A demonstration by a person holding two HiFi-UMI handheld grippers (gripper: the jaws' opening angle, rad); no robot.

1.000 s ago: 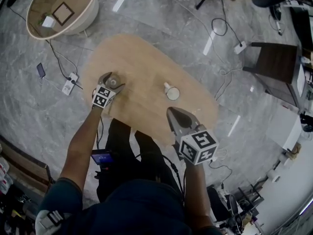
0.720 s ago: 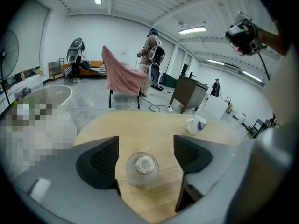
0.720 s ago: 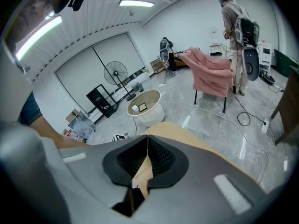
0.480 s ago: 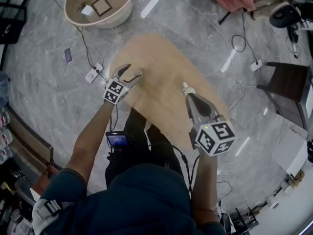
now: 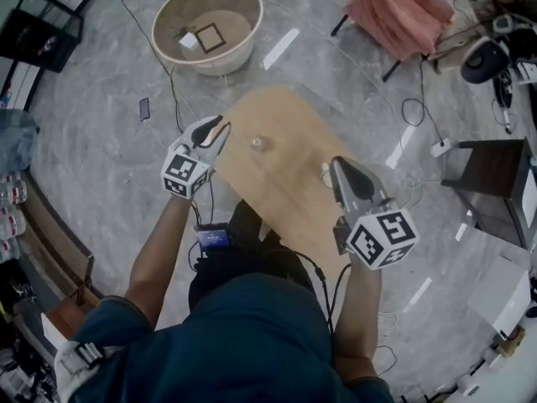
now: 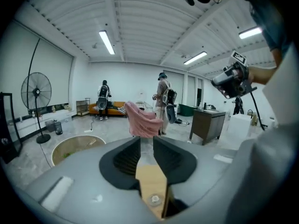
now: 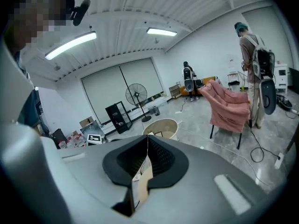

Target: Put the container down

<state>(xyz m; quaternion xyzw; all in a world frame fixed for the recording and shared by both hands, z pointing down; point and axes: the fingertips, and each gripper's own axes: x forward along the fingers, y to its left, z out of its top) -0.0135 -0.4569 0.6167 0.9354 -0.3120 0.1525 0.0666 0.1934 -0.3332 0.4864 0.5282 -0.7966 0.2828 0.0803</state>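
Note:
A small clear round container (image 5: 257, 143) stands by itself on the oval wooden table (image 5: 277, 208). The left gripper view shows it far below, through the jaw gap (image 6: 153, 199). My left gripper (image 5: 216, 129) hangs high above the table's left edge, apart from the container. Its jaws (image 6: 146, 141) have just been closing to a narrow gap with nothing between them. My right gripper (image 5: 341, 164) is raised over the table's right side, its jaws (image 7: 147, 141) shut and empty. A small white item (image 5: 324, 171) peeks out beside its tip, mostly hidden.
On the floor beyond the table stands a big beige tub (image 5: 207, 25) with small items inside. A pink chair (image 5: 401, 7) is at the back right, a dark side table (image 5: 487, 175) at the right. Cables, a power strip and a phone (image 5: 144, 107) lie around. People (image 6: 163, 101) stand far off.
Both grippers have risen well above the table. The left one has left the container standing there, and its jaws have narrowed. The head view has shifted toward the tub and chair.

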